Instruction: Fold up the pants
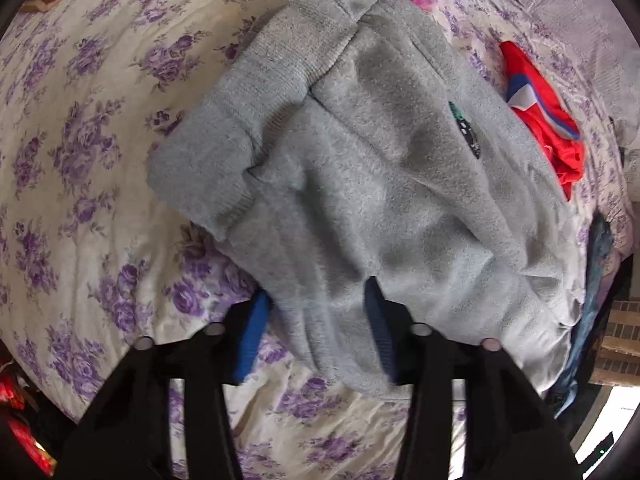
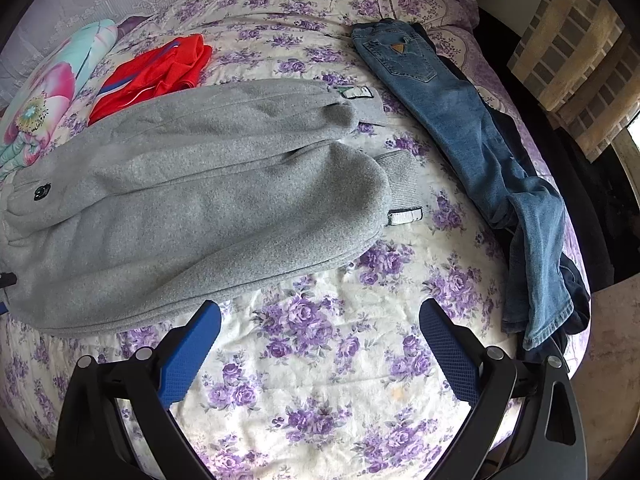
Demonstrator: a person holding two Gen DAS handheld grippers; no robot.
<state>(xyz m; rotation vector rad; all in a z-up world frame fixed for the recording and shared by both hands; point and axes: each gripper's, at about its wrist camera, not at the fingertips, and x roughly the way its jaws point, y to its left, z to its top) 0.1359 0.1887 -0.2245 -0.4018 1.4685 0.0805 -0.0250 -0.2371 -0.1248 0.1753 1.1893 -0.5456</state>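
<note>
Right now I am working on the grey sweatpants [image 2: 192,200], which are lying flat across the flowered bed [image 2: 328,360] with the two legs side by side and the cuffs pointing toward the jeans [image 2: 472,136].

Starting on the left: my left tongs [image 1: 316,328] are sitting at the edge of the grey fleece near the waist end, the fabric running between the two blue pads [image 1: 252,336]. The pads are standing apart, so I cannot tell whether they are really pinching the cloth or only straddling it.

Moving right, my right tongs [image 2: 320,356] are hanging spread wide and empty over bare bedspread, just beside the long lower edge of the pants.

I judge I am only beginning the first fold. Next I would need the right tongs on that near leg edge, then both lifting together.

As for labels: a small dark badge [image 2: 41,191] near the waist, white tags [image 2: 406,216] at the cuffs, and a triangular patch [image 2: 397,48] on the jeans pocket, none of them readable. A red garment [image 2: 160,72] is lying behind.
</note>
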